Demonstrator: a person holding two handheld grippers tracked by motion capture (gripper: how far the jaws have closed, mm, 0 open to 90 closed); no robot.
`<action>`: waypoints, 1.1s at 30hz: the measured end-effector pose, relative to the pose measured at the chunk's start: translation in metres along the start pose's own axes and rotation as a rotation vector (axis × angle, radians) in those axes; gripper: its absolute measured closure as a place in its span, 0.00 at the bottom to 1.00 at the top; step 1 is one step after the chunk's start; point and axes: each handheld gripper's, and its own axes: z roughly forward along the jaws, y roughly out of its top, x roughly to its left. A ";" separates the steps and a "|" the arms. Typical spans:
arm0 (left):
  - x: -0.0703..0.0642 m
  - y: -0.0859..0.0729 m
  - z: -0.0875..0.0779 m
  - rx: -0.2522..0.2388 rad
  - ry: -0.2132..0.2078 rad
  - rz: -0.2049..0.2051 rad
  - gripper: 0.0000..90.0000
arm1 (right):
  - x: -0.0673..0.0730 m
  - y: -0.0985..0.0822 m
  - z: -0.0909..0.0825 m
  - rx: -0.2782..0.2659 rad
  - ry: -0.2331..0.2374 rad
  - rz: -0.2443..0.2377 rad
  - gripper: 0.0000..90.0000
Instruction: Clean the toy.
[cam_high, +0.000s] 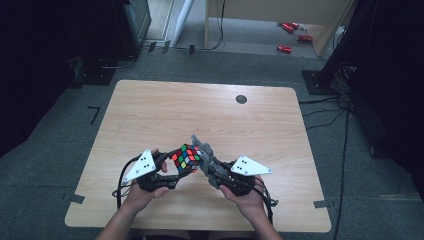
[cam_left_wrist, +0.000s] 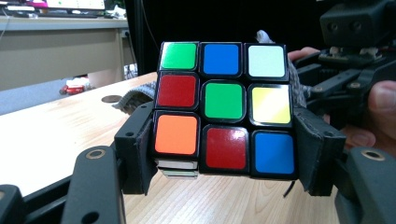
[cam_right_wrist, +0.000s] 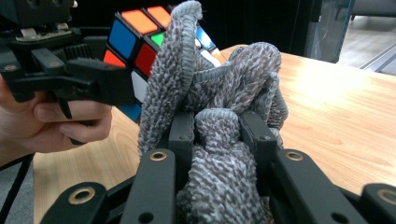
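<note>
Cube (cam_high: 186, 158) between tools, cloth (cam_high: 204, 150) seemingly touching

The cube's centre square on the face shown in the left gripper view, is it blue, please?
No, the centre square of the cube is green; blue squares sit at the top middle and the bottom right.

The cube (cam_high: 186, 158) sits above the near middle of the tabletop (cam_high: 200, 115), between the jaws of the left hand-held gripper (cam_high: 175, 167). Just right of it, touching it, the cloth (cam_high: 204, 150) is bunched in the right hand-held gripper (cam_high: 212, 167).
</note>
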 end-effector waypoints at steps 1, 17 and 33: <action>0.000 0.001 0.000 -0.006 -0.003 -0.012 0.38 | 0.000 -0.001 0.001 0.003 0.002 0.000 0.78; 0.006 0.003 -0.001 -0.035 -0.033 -0.108 0.38 | 0.001 0.000 -0.003 -0.070 -0.031 0.012 0.76; 0.005 0.003 0.000 -0.040 -0.046 -0.126 0.38 | 0.005 -0.008 0.007 -0.026 0.040 -0.008 0.77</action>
